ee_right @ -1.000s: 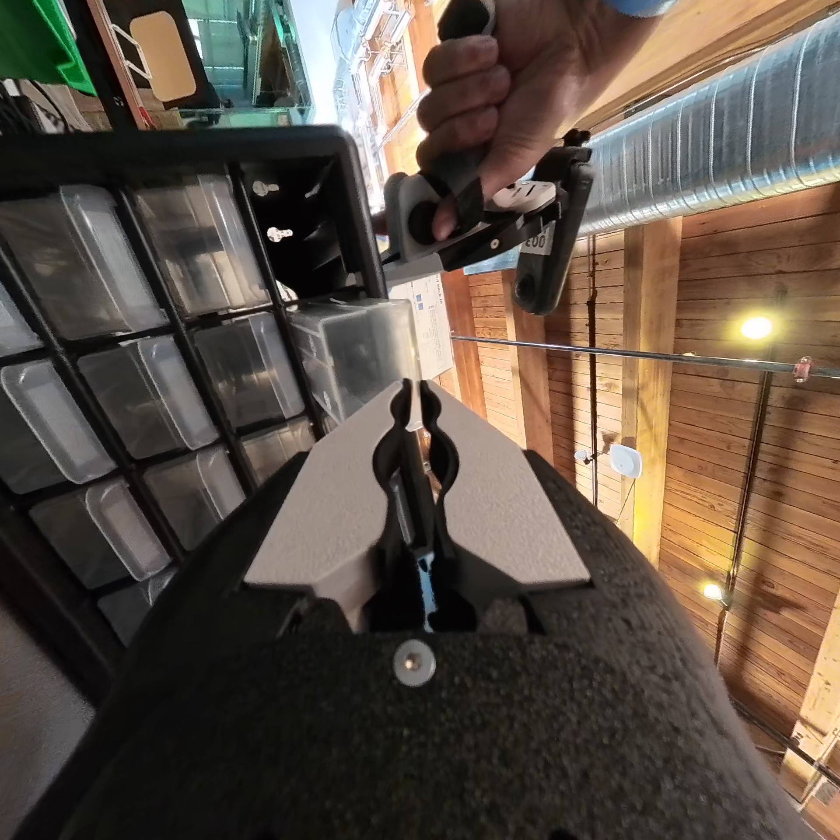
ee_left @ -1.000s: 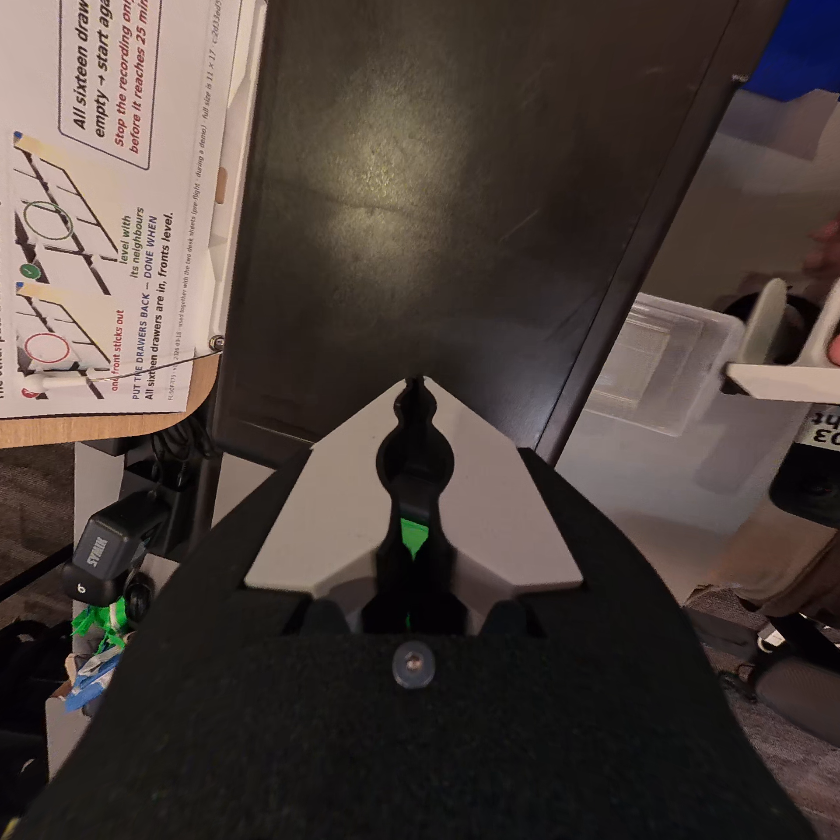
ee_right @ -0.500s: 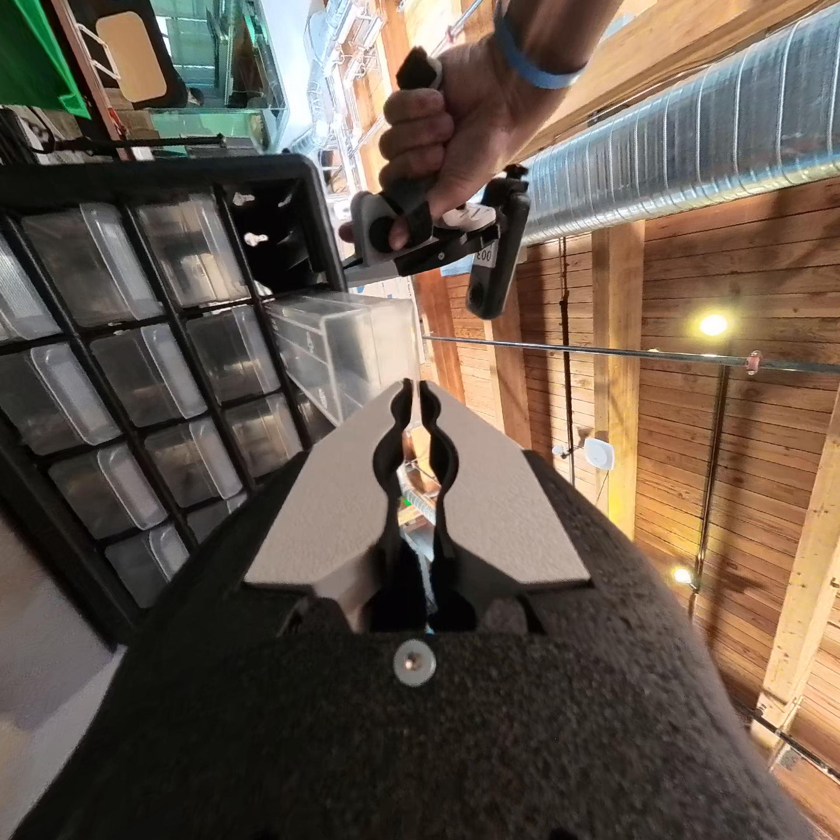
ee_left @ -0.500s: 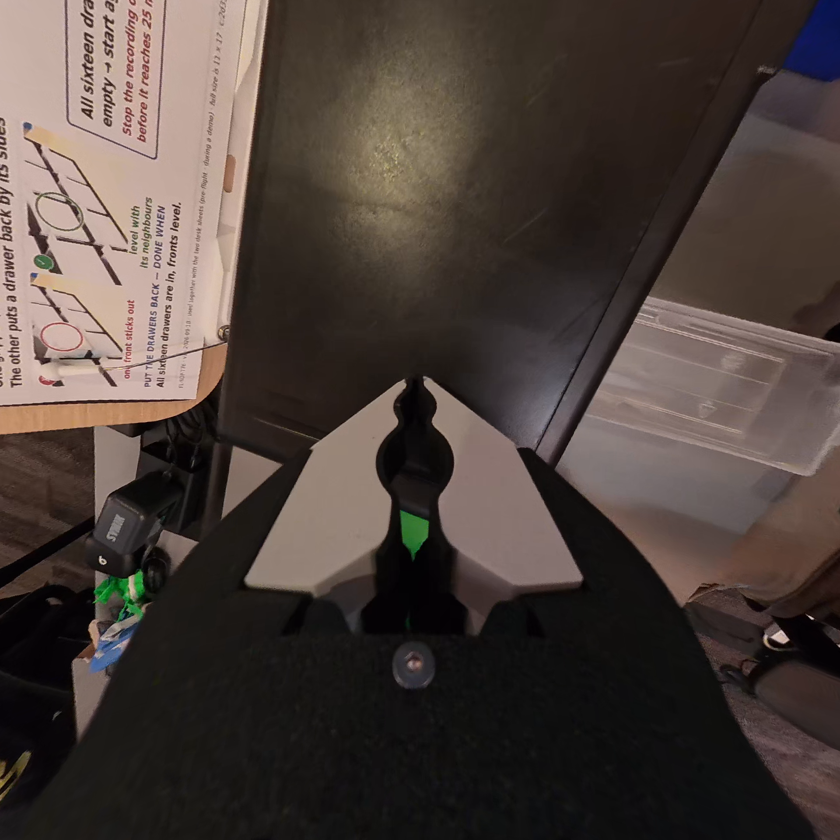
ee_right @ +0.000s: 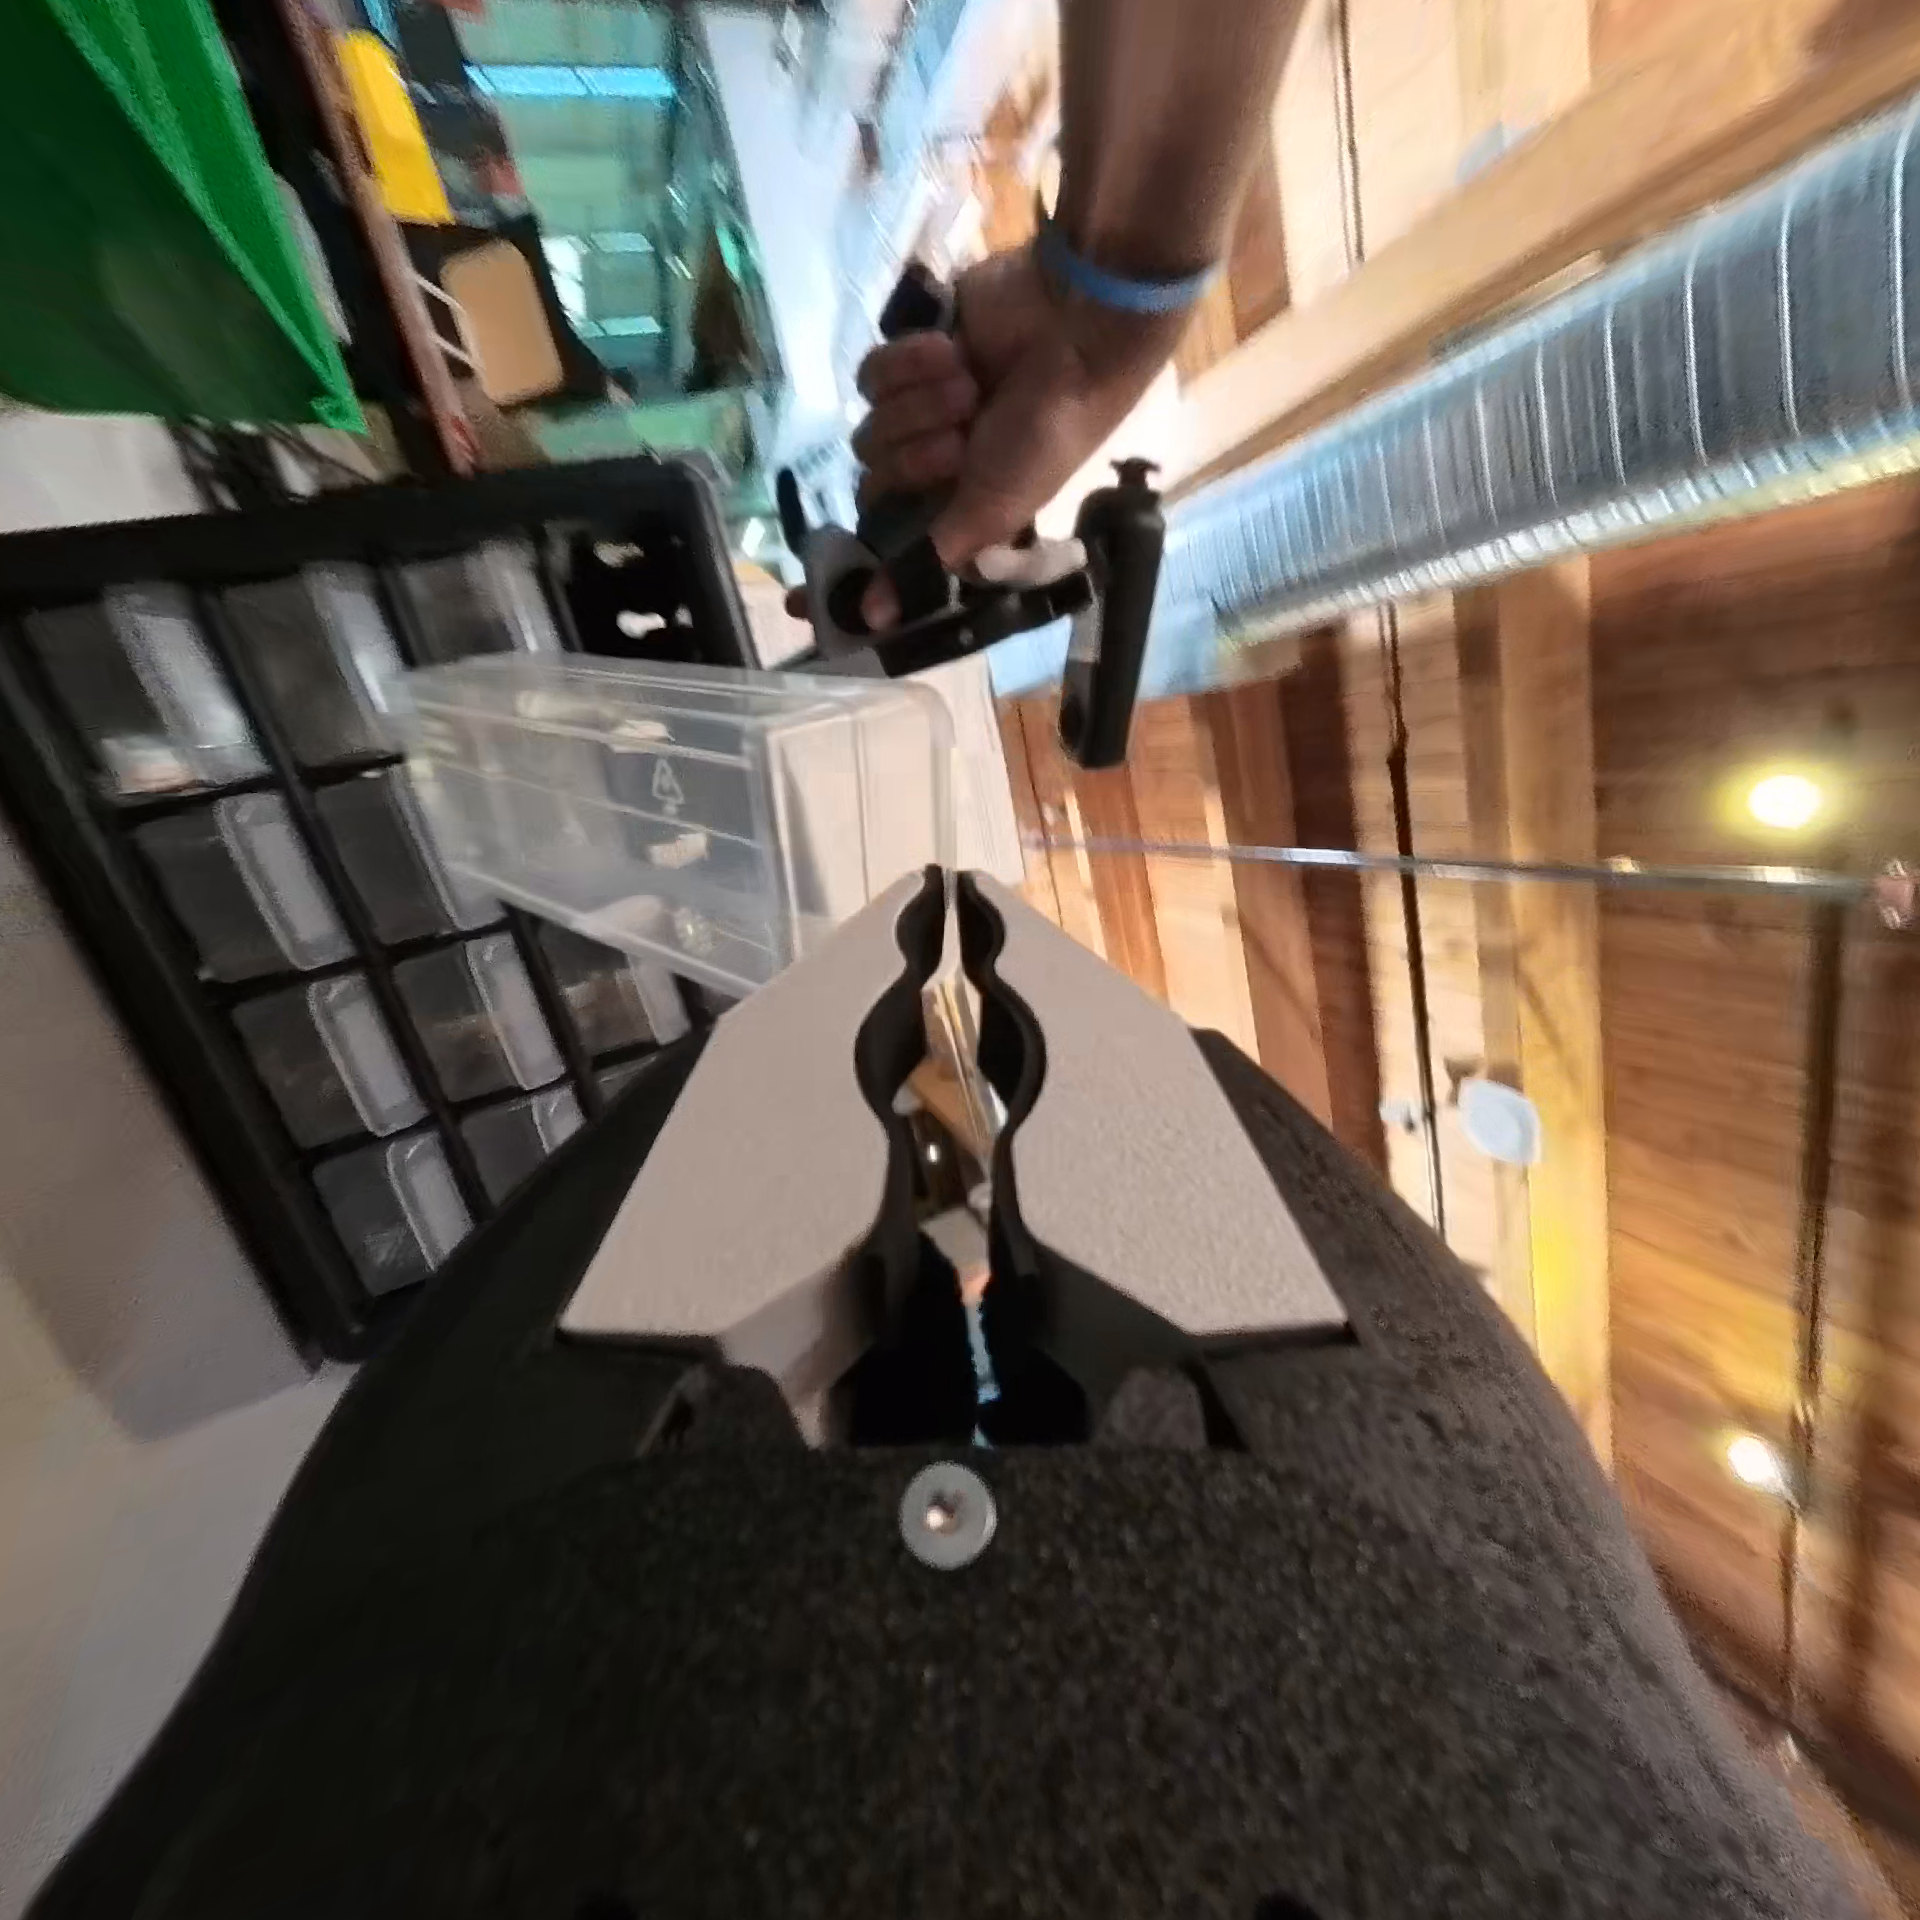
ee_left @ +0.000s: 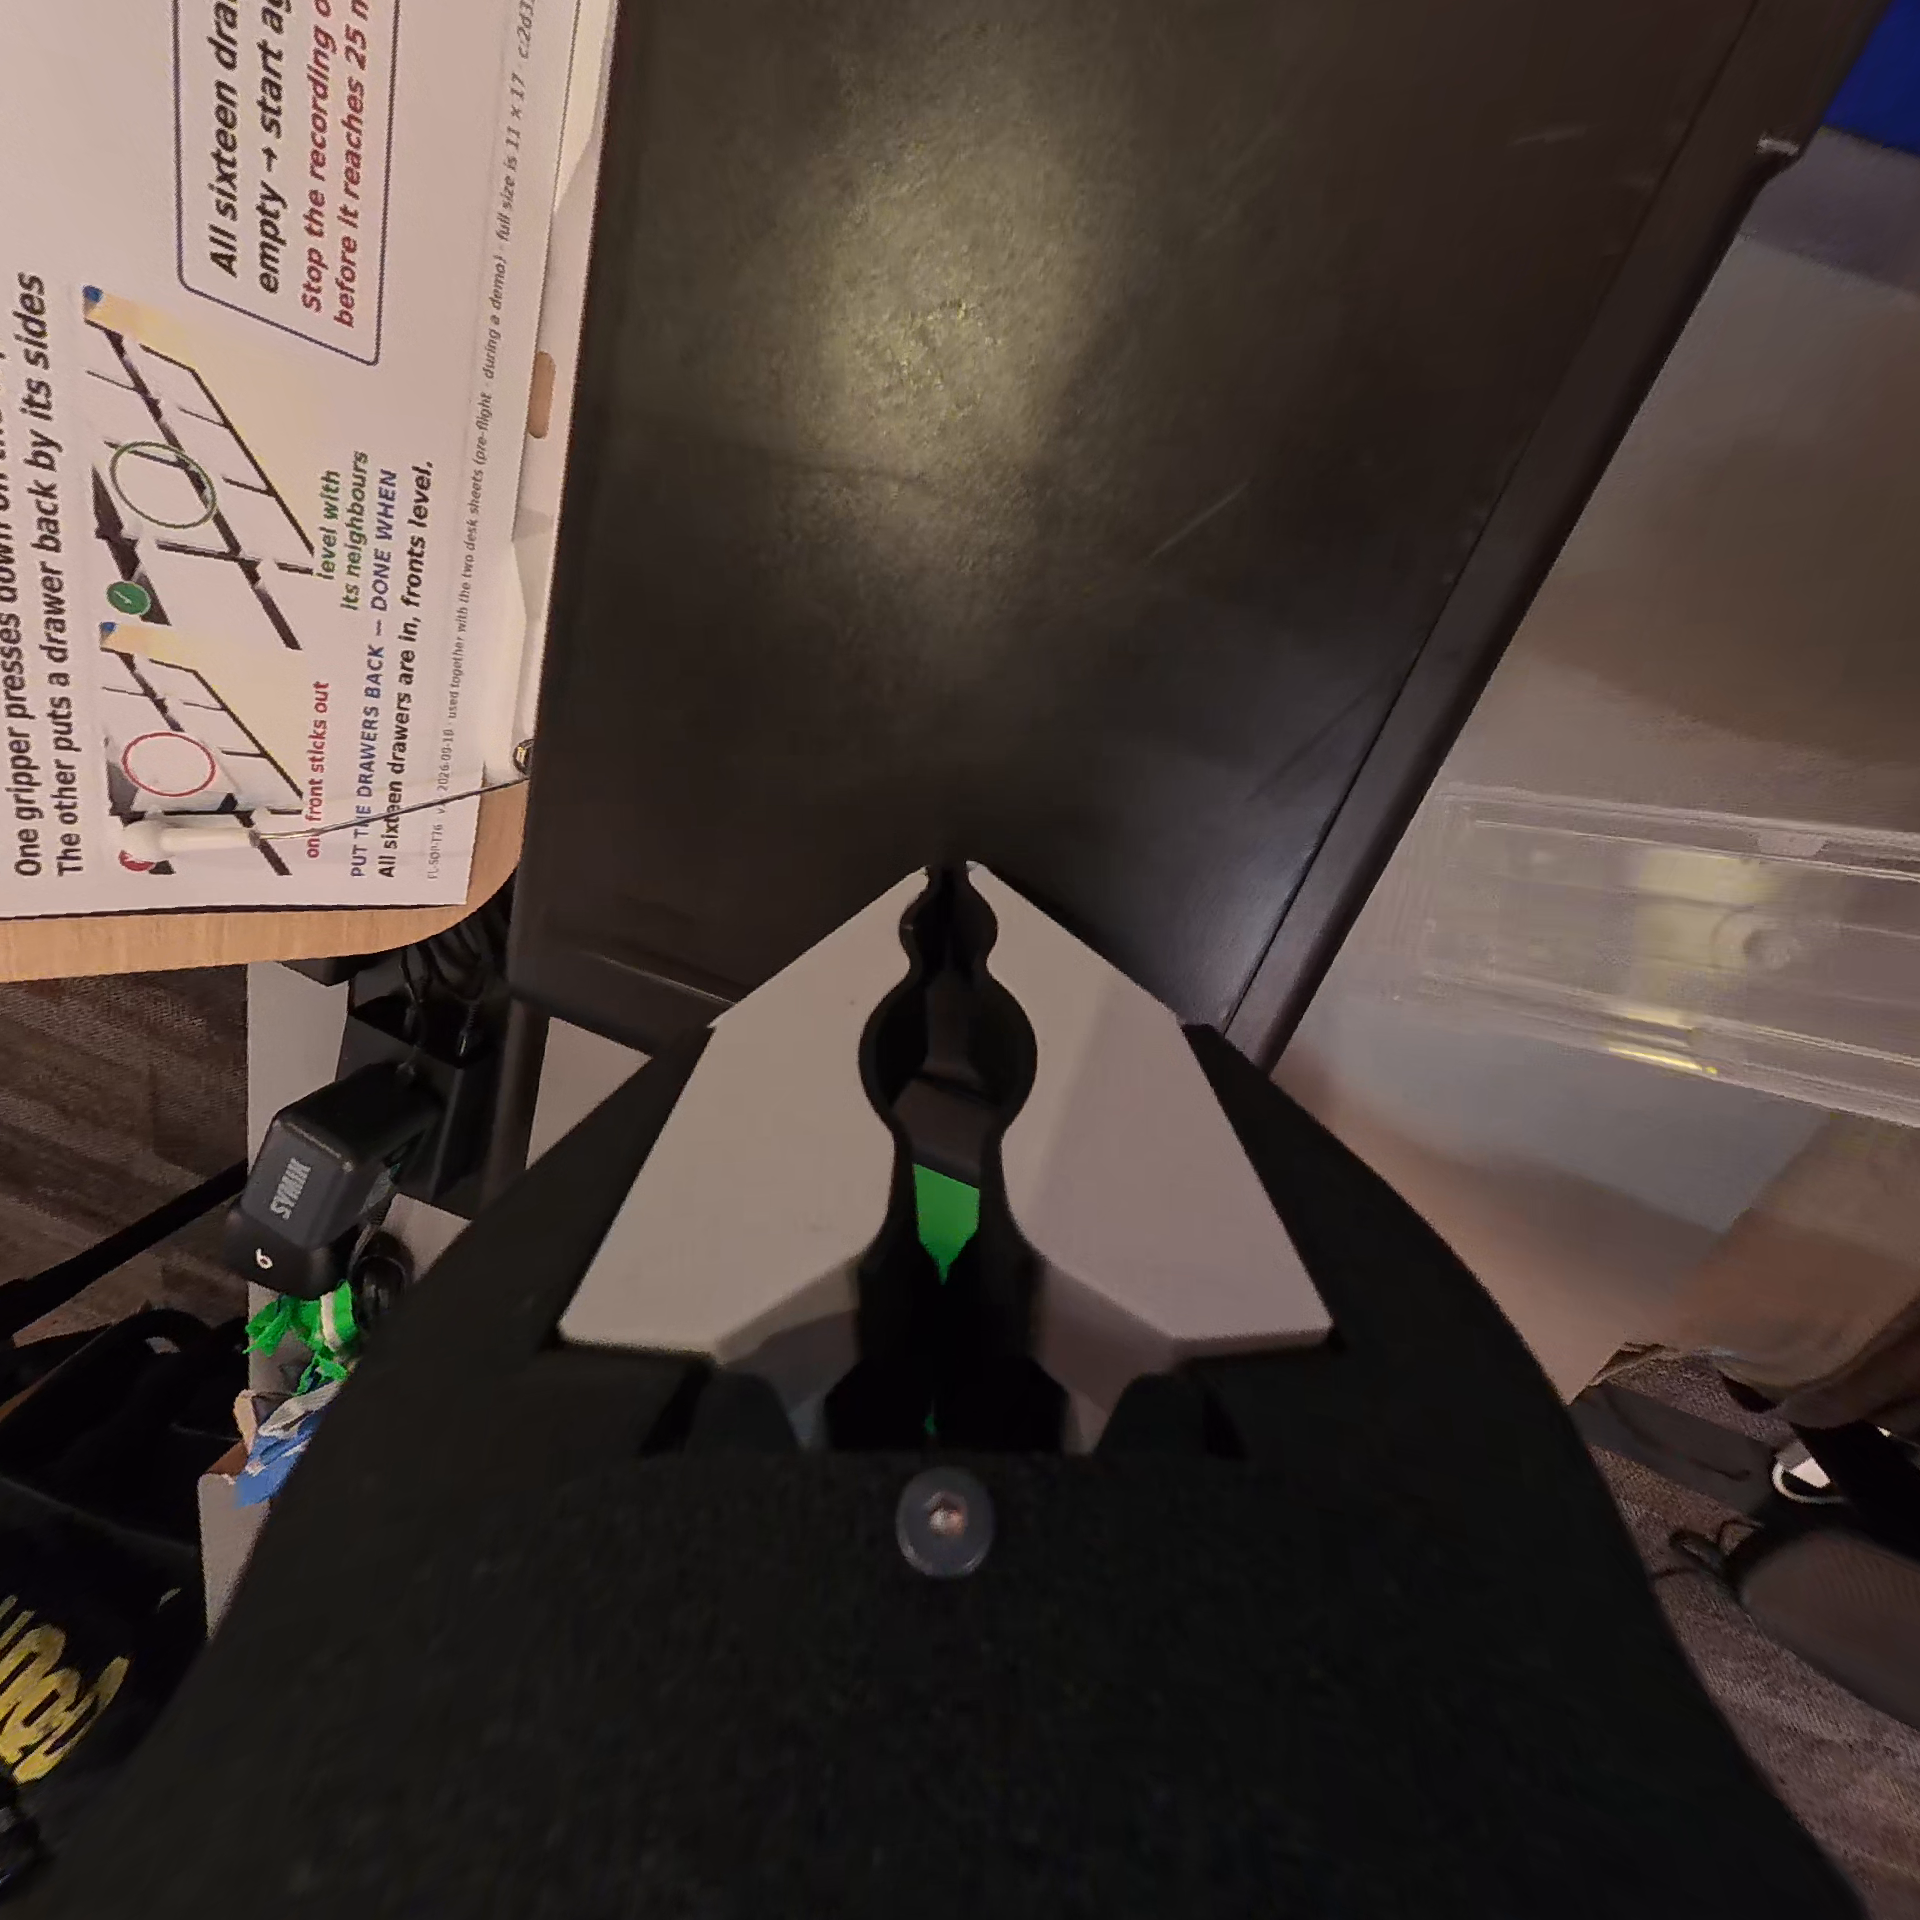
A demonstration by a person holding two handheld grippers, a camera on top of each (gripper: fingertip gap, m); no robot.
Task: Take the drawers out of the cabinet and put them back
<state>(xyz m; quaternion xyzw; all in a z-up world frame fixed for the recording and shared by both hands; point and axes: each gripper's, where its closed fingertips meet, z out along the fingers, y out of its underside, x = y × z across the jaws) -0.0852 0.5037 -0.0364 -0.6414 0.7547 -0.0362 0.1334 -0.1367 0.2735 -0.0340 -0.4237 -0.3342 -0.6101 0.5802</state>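
Now, in the left wrist view, our left tongs press, closed on nothing, against the black cabinet top, presumably to steady it, unmoved since earlier. In the right wrist view, our right tongs pinch the clear drawer by its front lip, drawn farther from its slot than a moment ago.

Workshop or lab: exposed metal duct at 2 o'clock, timber plank walls at 3, taped instruction sheet.

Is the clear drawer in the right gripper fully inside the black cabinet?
No, the clear drawer sticks far out from the black cabinet, pinched by the right gripper.
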